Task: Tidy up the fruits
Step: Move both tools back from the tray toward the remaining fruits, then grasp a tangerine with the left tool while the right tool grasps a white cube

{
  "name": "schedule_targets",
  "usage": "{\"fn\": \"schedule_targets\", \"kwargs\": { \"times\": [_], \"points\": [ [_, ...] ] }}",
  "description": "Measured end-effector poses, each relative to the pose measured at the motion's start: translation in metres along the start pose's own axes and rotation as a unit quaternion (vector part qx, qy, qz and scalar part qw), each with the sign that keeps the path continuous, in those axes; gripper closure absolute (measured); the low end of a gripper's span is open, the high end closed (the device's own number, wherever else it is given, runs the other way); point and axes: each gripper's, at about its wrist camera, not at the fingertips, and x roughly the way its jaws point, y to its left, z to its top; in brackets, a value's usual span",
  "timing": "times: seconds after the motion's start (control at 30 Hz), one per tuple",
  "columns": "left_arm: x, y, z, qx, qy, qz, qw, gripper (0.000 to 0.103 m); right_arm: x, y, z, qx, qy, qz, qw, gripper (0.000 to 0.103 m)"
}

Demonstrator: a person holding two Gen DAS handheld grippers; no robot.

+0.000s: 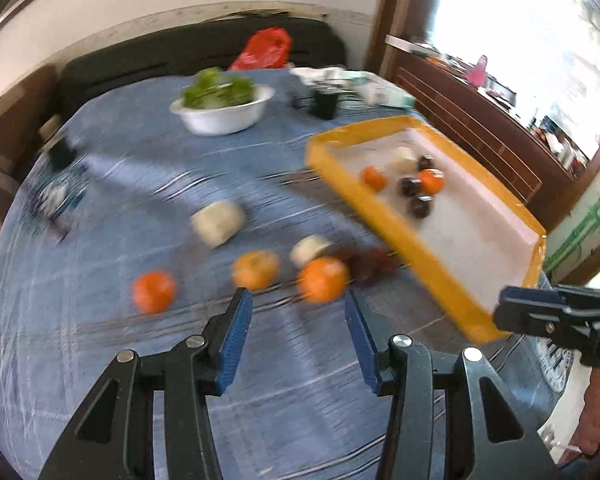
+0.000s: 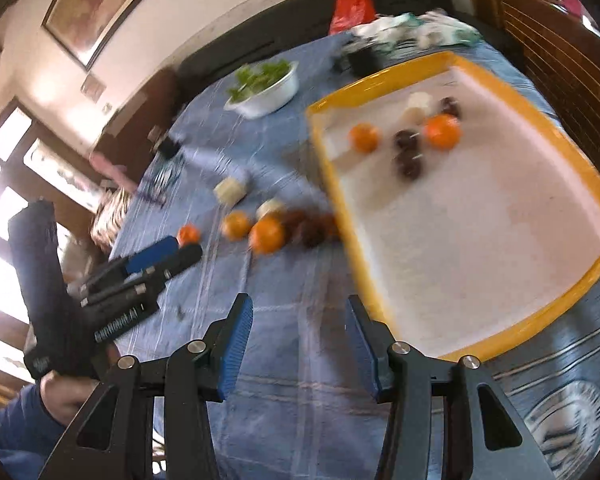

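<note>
Blue cloth [image 1: 148,168] covers the table beneath both grippers, and both views are smeared with blur. On the left gripper [image 1: 299,300] the jaws stand apart with nothing between them, hanging above bare cloth just short of a row of three oranges [image 1: 324,280]. Past these lie two pale chunks [image 1: 219,223] and a dark reddish cluster [image 1: 366,262] beside the yellow tray [image 1: 428,256]. On the right gripper [image 2: 300,306] the jaws are likewise apart and empty, near the tray's front corner. Inside the tray sit two oranges [image 2: 443,131], three dark fruits [image 2: 407,141] and a pale piece [image 2: 419,102], grouped toward its far end. Farther back stands a white bowl [image 1: 224,114] of greens.
</note>
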Motion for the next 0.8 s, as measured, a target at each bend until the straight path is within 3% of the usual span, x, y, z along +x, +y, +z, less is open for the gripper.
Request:
{"fn": "schedule_targets", "kwargs": {
  "times": [0.3,0.73,0.8],
  "points": [
    [0.005,0.092,-0.018,-0.057,0.023,0.019,0.9979,0.056,0.021,0.034,-0.024,0.005,0.021,-0.018,1.000,0.051],
    [0.067,0.098,0.006,-0.019,0.050,0.013,0.9985,0.056,-0.007,0.018,-0.029,0.041,-0.016,-0.071,0.997,0.051],
    [0.075,0.099,0.007,-0.017,0.052,0.016,0.9984,0.062,-0.009,0.018,-0.027,0.041,-0.020,-0.072,0.996,0.051]
  ]
}}
